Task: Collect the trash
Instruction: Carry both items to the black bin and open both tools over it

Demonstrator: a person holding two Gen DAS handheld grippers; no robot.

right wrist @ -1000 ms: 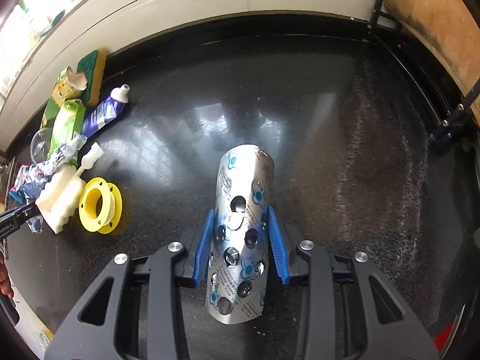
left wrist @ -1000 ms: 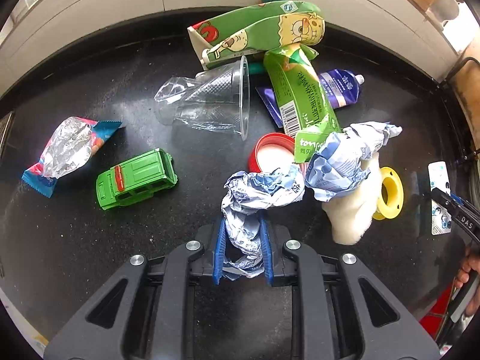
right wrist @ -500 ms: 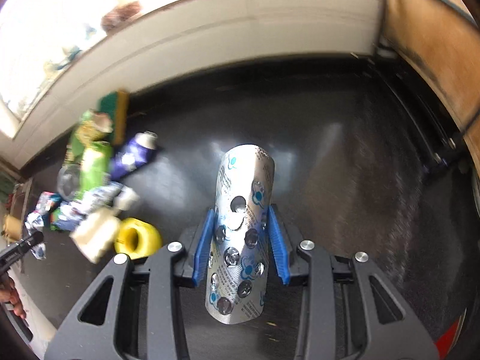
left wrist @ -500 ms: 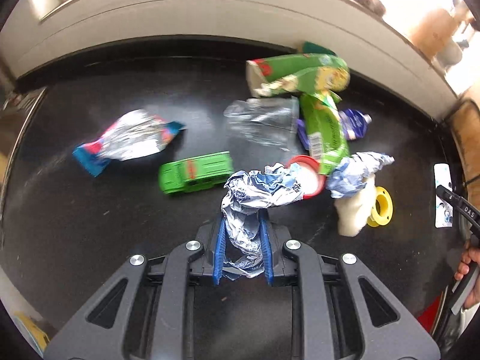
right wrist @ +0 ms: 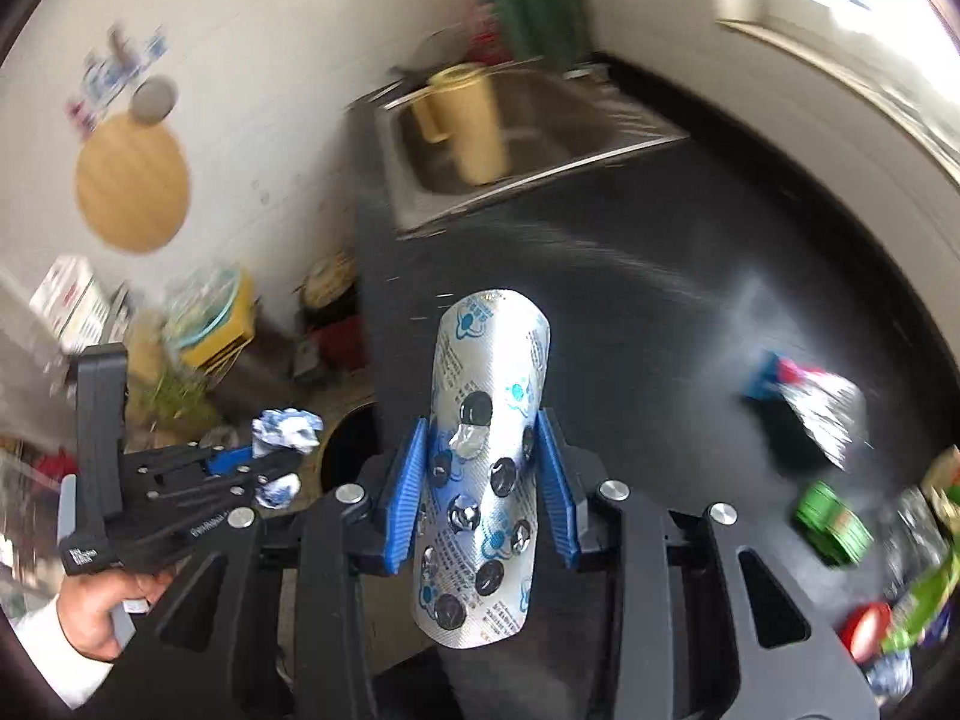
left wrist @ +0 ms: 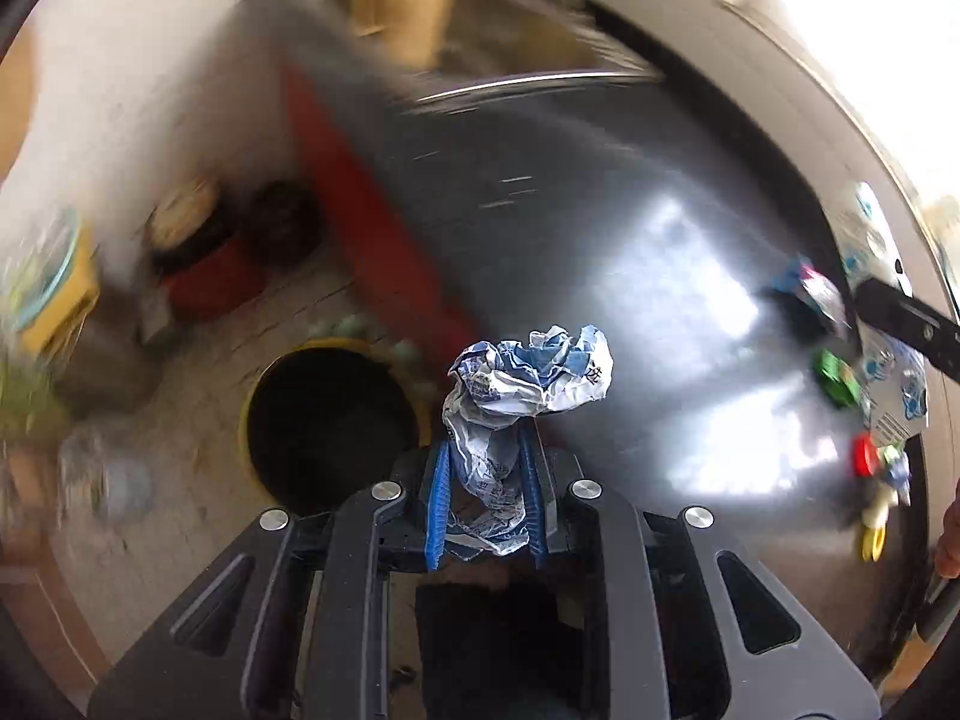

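My left gripper (left wrist: pixel 486 498) is shut on a crumpled blue-and-white paper wrapper (left wrist: pixel 528 384), held past the counter's left end. Just left of it, below, is a yellow-rimmed bin (left wrist: pixel 330 420) with a dark opening on the floor. My right gripper (right wrist: pixel 480 498) is shut on a silver blister pack (right wrist: pixel 486 480) with several empty pockets, standing up between the blue pads. In the right wrist view the left gripper (right wrist: pixel 264 468) with its wrapper (right wrist: pixel 288 429) shows at the left, held by a hand (right wrist: pixel 102 606), beside the bin's opening (right wrist: pixel 348 444).
On the black counter (right wrist: pixel 660 300) lie a foil snack bag (right wrist: pixel 822 402), a green toy car (right wrist: pixel 834 522), a red lid (right wrist: pixel 864 630) and green packaging (right wrist: pixel 924 594) at the right. A steel sink (right wrist: pixel 516 138) holding a yellow jug (right wrist: pixel 474 126) is beyond. Clutter stands on the floor at left.
Both grippers swung left off the pile of items, each keeping its load. The left one now hangs beyond the counter's end beside the bin; the items slid to the right edge of both views.
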